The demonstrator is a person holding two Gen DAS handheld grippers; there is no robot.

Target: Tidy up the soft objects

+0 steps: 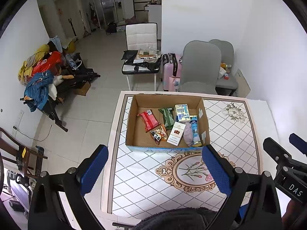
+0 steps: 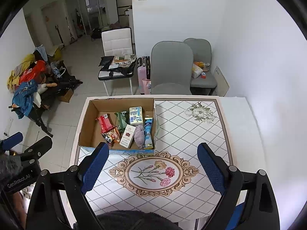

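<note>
Hovering above the near end of the counter, both grippers are empty with jaws spread wide. Left gripper sits roughly centred on the cardboard box; right gripper sits off to the box's right, so the left looks nearer the contents. Everything lies ahead of and below the jaws, inside the box at the counter's far left part.

Box contents, left to right:
- red packet, flat, long axis slanting away
- small cartoon snack bag, just in front of it
- green pouch, crumpled, long axis front to back
- white-and-red carton, rigid-looking
- blue-and-white carton, standing at the back
- lilac soft bundle, limp, lumpy, long axis front to back
- blue-and-gold sachet against the right wall, touching the bundle

Judgement: the bundle is the likeliest soft pick; jaws should straddle its narrow width.
</note>
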